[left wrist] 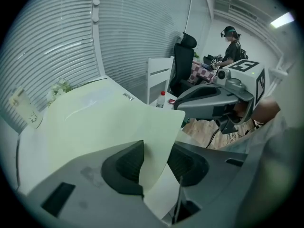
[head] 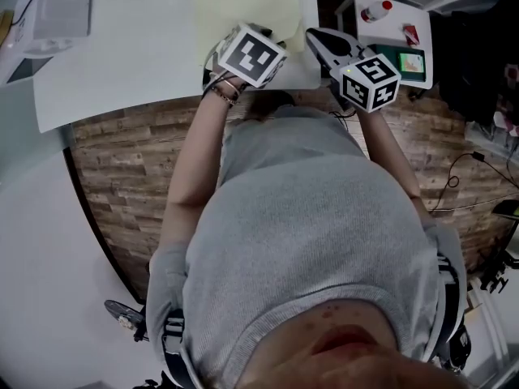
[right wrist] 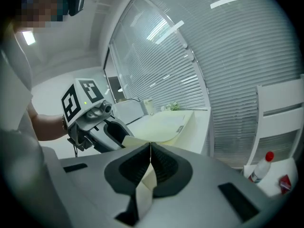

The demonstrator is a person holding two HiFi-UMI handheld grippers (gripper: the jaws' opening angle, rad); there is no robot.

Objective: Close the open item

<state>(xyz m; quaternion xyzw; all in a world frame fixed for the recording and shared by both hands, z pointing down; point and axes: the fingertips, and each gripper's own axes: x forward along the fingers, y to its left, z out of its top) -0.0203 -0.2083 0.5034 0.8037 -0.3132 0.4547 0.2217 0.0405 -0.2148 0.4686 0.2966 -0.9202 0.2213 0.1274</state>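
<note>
One corner of the pale folder [left wrist: 109, 122] on the white tabletop [head: 122, 71] is raised. Fingers of your right gripper [right wrist: 149, 163] pinch it; those of your left gripper [left wrist: 154, 163] stand spread around it. It looks like light, floppy card, so hold its edge gently.

Pale yellow folder [head: 243, 2]: lies on the white counter [head: 122, 63], far portion flat, near edge of the cover lifted and curved.
</note>
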